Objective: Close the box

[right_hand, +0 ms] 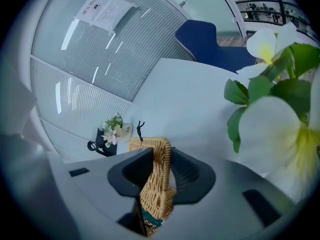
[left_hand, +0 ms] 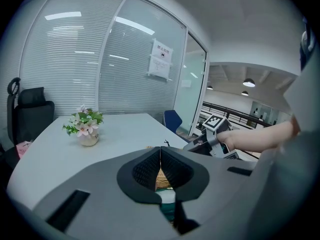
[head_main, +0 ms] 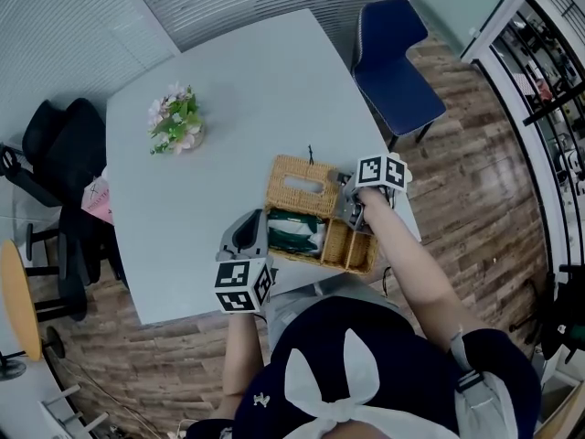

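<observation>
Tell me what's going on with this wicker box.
A person holds a gripper in each hand at a table. The right claw is clamped on the edge of the wicker box's open lid; the box is not yet closed. The left claw is shut on nothing, beside the box.

A: What are we wearing?
B: A dark navy top (head_main: 393, 337) with a white bow shape (head_main: 309, 378) on it; our sleeves are dark too.
A: And our 2 tools?
B: The left gripper (head_main: 254, 229) and right gripper (head_main: 350, 193) are grey shells with black ribbed pads (left_hand: 175, 171). Each carries 1 white cube (head_main: 243, 286) of black square markers.
</observation>
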### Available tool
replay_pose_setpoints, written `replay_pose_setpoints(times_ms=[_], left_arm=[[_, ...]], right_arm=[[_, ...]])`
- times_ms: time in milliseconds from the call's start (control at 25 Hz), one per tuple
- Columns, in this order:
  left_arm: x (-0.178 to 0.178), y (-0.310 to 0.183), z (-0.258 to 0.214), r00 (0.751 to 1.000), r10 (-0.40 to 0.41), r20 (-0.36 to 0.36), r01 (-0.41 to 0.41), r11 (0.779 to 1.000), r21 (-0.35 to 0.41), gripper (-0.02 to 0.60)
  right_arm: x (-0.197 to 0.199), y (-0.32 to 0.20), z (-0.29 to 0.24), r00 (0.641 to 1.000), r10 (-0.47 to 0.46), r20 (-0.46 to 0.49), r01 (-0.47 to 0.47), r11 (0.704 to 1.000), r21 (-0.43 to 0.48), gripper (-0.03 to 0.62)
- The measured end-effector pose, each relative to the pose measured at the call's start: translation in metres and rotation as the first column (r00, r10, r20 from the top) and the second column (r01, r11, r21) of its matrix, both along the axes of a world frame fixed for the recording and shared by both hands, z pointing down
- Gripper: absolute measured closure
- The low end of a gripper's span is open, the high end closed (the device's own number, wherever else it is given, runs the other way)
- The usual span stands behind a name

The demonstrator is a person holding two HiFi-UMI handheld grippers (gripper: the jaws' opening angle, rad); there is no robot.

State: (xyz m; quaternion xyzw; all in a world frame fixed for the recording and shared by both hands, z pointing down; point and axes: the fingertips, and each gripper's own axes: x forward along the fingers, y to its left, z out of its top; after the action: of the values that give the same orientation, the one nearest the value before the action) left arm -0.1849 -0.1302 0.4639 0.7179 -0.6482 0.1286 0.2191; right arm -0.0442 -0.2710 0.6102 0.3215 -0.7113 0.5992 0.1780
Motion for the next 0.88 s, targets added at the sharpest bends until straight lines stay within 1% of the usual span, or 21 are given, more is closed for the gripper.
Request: replay_pose_setpoints(times_ms=[520,880], left_arm=[[0.005,0.021,0.004,0.999,-0.035,-0.003,0.035,0.999,-0.007,0.558],[0.015,0.036,0.008,0.998,-0.056,-0.002,0.056,0.998,-0.009,0.558]], right_arm=[[0.001,0.002,-0.017,0.999,-0.023,0.024,0.021,0.998,0.060,0.498],[-0.002,0.005,-0.029,0.996,-0.075,0.037,0.070,0.991,0.111,0.502]])
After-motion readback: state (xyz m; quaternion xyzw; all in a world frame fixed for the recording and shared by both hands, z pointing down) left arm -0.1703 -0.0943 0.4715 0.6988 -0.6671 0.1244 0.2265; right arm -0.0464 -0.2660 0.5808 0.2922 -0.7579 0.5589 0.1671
